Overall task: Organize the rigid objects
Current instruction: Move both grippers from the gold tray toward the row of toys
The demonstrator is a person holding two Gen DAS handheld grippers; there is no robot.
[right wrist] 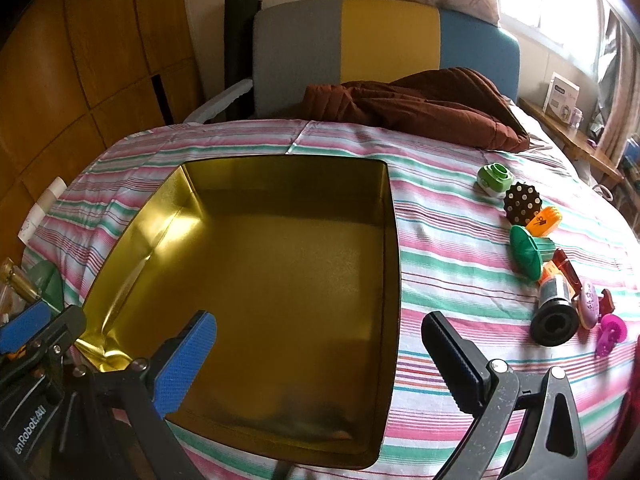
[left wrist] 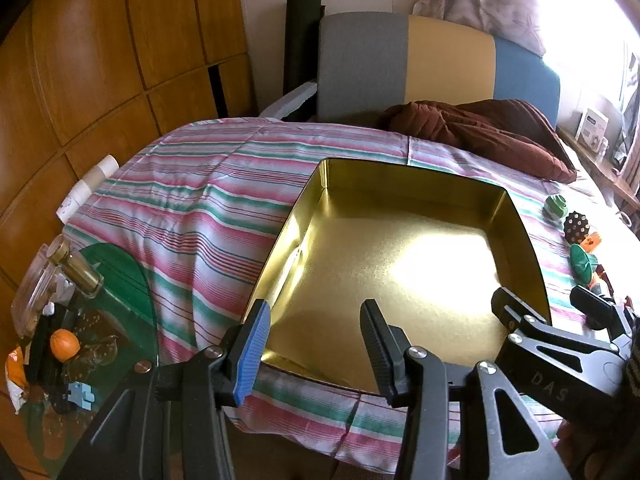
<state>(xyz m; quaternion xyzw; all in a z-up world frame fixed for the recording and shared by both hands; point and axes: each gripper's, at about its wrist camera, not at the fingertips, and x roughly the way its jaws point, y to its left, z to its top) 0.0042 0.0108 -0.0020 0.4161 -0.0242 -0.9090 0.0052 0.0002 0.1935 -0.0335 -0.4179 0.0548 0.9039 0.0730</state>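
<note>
The tabletop is covered by a striped cloth (right wrist: 440,264) in pink, green and white. A gold tin (right wrist: 394,240) sits on it, open side up. To the tin's right lies a row of small items: green cap (right wrist: 495,178), studded dark ball (right wrist: 522,202), orange piece (right wrist: 543,222), green funnel (right wrist: 526,252), black cylinder (right wrist: 555,318), pink pieces (right wrist: 610,332). A brown cloth bundle (right wrist: 420,104) lies at the far edge.

"DAS" and "enRobot.AI" on gripper (left wrist: 556,390) bodies

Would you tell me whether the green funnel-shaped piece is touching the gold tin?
Apart. The right wrist view shows striped cloth between the green funnel-shaped piece and the gold tin.
</note>
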